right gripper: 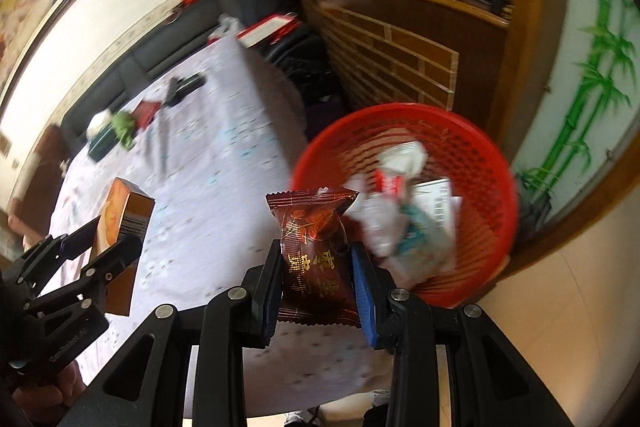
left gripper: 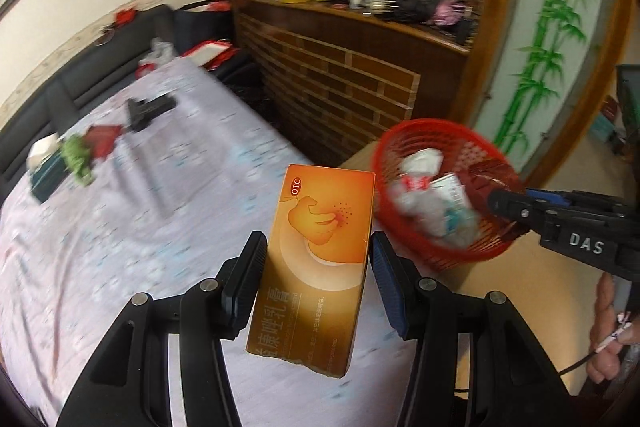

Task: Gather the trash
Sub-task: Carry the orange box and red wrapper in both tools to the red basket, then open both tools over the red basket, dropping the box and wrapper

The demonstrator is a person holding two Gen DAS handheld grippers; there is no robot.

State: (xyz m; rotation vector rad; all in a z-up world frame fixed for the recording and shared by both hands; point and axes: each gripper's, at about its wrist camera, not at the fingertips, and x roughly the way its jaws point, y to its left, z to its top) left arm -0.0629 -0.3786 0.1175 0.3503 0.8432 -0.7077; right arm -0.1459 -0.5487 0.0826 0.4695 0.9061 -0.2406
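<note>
Left gripper (left gripper: 316, 267) clamps an orange cardboard medicine box (left gripper: 316, 259); right gripper (right gripper: 316, 291) pinches a dark-red foil snack packet (right gripper: 316, 251) beside the red plastic mesh basket (right gripper: 472, 131).

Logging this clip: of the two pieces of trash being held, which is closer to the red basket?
The dark red snack packet in the right gripper; it overlaps the red basket's rim, while the orange box in the left gripper sits farther off.

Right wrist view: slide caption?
Right claw holds a brown snack packet near the red trash basket.
</note>
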